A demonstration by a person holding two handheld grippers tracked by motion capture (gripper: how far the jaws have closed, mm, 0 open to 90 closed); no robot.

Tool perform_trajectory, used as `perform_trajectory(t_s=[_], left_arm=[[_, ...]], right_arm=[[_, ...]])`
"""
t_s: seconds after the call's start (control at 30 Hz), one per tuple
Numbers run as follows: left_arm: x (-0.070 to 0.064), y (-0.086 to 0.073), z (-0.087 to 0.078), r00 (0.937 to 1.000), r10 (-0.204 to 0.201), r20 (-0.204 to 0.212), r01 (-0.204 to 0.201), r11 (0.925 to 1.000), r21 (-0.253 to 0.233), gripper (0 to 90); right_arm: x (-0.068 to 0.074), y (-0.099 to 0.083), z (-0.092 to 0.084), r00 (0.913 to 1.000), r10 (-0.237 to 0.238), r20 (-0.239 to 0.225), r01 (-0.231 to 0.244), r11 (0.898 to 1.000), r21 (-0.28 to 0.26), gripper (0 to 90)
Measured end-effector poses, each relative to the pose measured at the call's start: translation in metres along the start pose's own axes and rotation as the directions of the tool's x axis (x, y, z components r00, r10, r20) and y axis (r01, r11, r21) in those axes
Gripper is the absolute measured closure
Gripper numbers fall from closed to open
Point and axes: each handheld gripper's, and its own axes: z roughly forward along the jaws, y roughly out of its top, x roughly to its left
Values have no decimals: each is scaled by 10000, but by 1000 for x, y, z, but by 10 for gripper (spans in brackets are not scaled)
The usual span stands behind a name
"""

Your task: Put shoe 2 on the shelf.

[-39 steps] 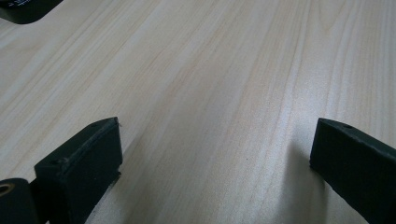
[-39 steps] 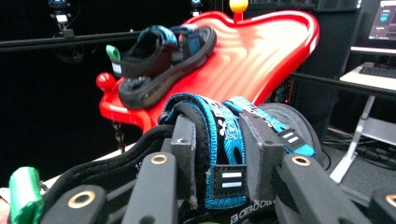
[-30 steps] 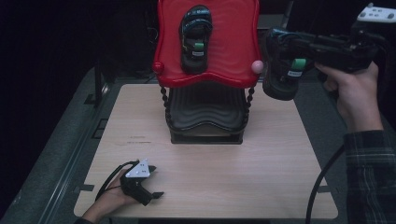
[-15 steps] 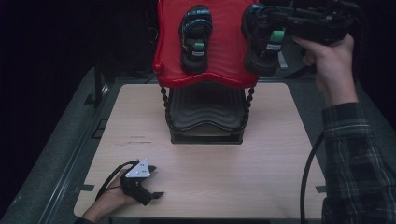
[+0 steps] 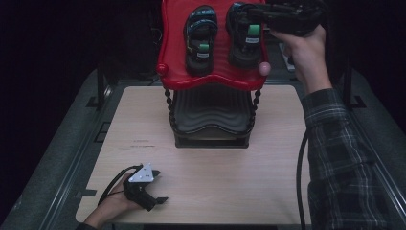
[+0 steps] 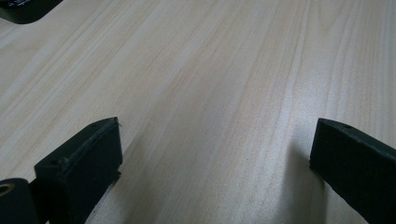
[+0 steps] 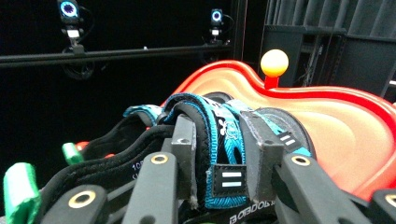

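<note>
R tongs (image 5: 249, 21) pinching 2nd sandal (image 5: 244, 43) by strap; I've just swung it over red rack top (image 5: 210, 79), beside 1st sandal (image 5: 200, 40) — nearly placed. L tongs (image 5: 152, 199) spread, idle on desk (image 5: 239, 182).

There are 2 black sandals with blue straps and green tabs: 1 on the left of the red tray (image 5: 174, 57), the left sandal (image 5: 200, 38), and 1 on its right, the right sandal (image 5: 244, 45). There is 1 red tray with 2 ball knobs at its near corners, 1 red (image 5: 162, 68) and 1 pink (image 5: 263, 68), on 1 black stand (image 5: 210, 120) on 1 wooden table (image 5: 268, 167). There are 2 grippers, the left gripper (image 5: 160, 200) near left and the right gripper (image 5: 250, 18) far right.
</note>
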Motion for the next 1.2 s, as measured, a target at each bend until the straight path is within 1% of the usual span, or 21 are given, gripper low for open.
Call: perform_trajectory(t_s=[0.1, 0.23, 0.4, 0.57, 0.73, 0.77, 0.8, 0.83, 0.87, 0.9, 0.93, 0.97, 1.1, 1.2], left_arm=[[0, 0, 0, 10000, -4, 5, 4, 10000, -5, 20], [0, 0, 0, 10000, 3, -8, -3, 10000, -1, 20], [0, 0, 0, 10000, -13, 2, 13, 10000, -19, 20], [0, 0, 0, 10000, -9, 10, 9, 10000, -20, 20], [0, 0, 0, 10000, -11, 5, 11, 10000, -11, 20], [0, 0, 0, 10000, -12, -5, 12, 10000, -13, 20], [0, 0, 0, 10000, -10, -7, 10, 10000, -11, 20], [0, 0, 0, 10000, -10, -6, 10, 10000, -10, 20], [0, 0, 0, 10000, -4, -11, 4, 10000, -9, 20], [0, 0, 0, 10000, -12, -5, 12, 10000, -12, 20], [0, 0, 0, 10000, -28, -11, 28, 10000, -28, 20], [0, 0, 0, 10000, -23, -13, 23, 10000, -31, 20], [0, 0, 0, 10000, -5, -5, 5, 10000, -14, 20], [0, 0, 0, 10000, -6, 6, 6, 10000, -10, 20]], right_arm=[[-1, 0, 12, 10000, -57, 77, 56, 9999, 146, 680], [-3, -3, 25, 10000, -46, 48, 45, 9998, 199, 680], [-3, -7, 34, 9998, -152, 143, 147, 9994, 319, 680], [-3, -10, 33, 10000, -84, 45, 83, 9995, 288, 678], [1, -16, 31, 9999, -150, 11, 150, 9994, 325, 667], [2, -18, 31, 9999, -105, -12, 105, 9993, 352, 661], [3, -19, 31, 9999, -116, -38, 117, 9993, 366, 647], [4, -20, 31, 9999, -134, -49, 136, 9990, 421, 607], [5, -21, 31, 9999, -157, 17, 156, 9985, 521, 588], [6, -22, 31, 9999, -165, 53, 161, 9982, 575, 587], [6, -22, 30, 9999, -125, 14, 124, 9986, 519, 567], [7, -22, 29, 9999, -80, 70, 76, 9985, 535, 538], [8, -20, 19, 9996, -90, 267, 73, 9979, 650, 483], [8, -19, 10, 9992, -88, 390, 65, 9982, 592, 464]])
